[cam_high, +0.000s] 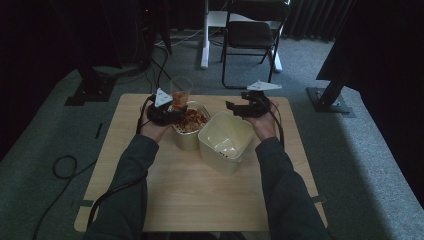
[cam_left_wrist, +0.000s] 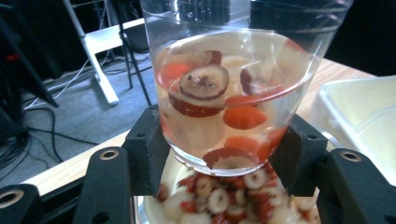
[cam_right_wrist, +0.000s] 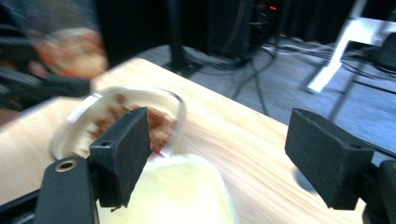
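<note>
While my left tool (cam_left_wrist: 219, 172) is gripping the half-full plastic cup (cam_left_wrist: 233, 93) of sliced fruit above the round bowl (cam_high: 189, 122), I am bringing my released right tool (cam_right_wrist: 219, 158) over the empty cream tub (cam_high: 226, 141), with pouring seemingly unfinished.

cup (cam_left_wrist: 233, 93): clear, red and cream fruit slices inside
bowl (cam_high: 190, 122): pale cream, full of red and white pieces
tub (cam_high: 225, 137): pale yellow, plain
desk (cam_high: 200, 190): light wood grain
hand-held gripper pads (cam_right_wrist: 123, 154): black
plate on right gripper (cam_high: 263, 86): light grey
sleeves (cam_high: 287, 195): dark grey
floor (cam_high: 360, 160): grey-green carpet
</note>
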